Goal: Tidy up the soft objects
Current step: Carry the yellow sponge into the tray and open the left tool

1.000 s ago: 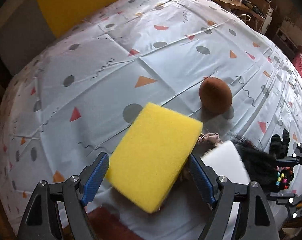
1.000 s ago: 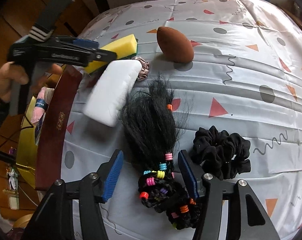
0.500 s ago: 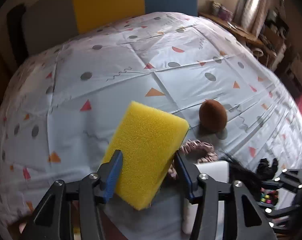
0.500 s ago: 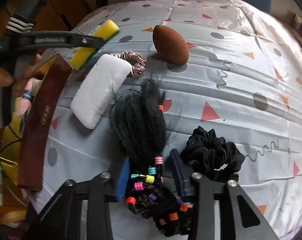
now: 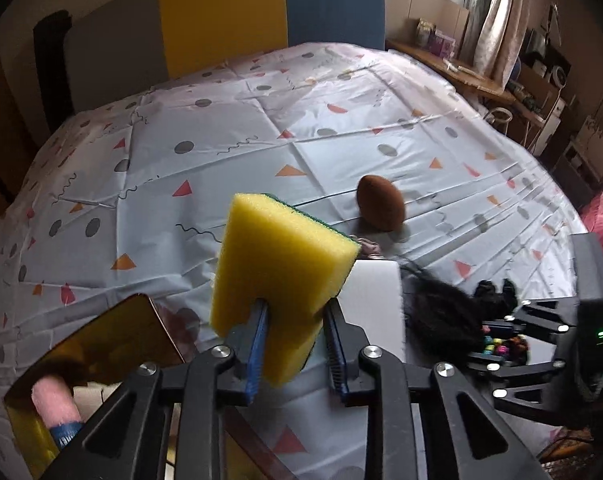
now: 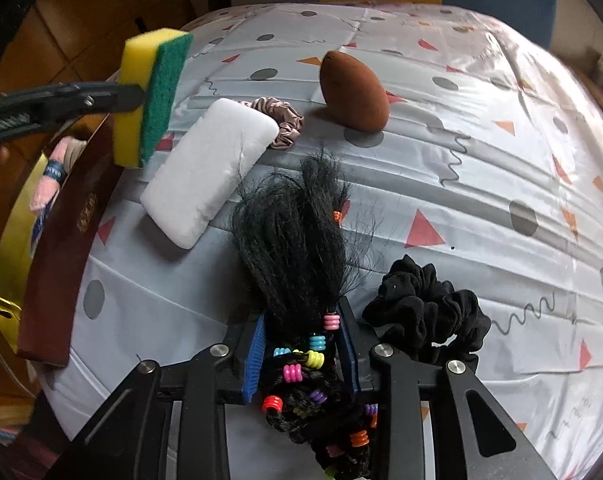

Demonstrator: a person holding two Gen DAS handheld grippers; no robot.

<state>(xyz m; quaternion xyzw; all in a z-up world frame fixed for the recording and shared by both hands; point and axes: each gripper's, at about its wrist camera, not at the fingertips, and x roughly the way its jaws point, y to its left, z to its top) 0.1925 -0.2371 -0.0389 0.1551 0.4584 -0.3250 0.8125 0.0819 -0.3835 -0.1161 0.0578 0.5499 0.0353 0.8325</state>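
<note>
My left gripper (image 5: 295, 320) is shut on a yellow sponge with a green scouring side (image 5: 279, 272) and holds it in the air above the table's near left edge; the sponge also shows in the right wrist view (image 6: 151, 96). My right gripper (image 6: 303, 332) is shut on a black hairpiece with coloured beads (image 6: 297, 248), which rests on the tablecloth. A white sponge (image 6: 209, 172), a mauve scrunchie (image 6: 281, 120), a brown egg-shaped sponge (image 6: 353, 92) and a black scrunchie (image 6: 425, 312) lie on the cloth.
An open dark red box with a gold lining (image 6: 57, 248) stands at the table's left edge, holding a pink rolled cloth (image 5: 57, 404). A patterned tablecloth (image 6: 481, 140) covers the table. A yellow and blue chair back (image 5: 269, 16) stands beyond the far edge.
My left gripper has lifted the yellow sponge higher and tilted it upright. My right gripper has closed its jaws onto the beaded base of the black hairpiece.
</note>
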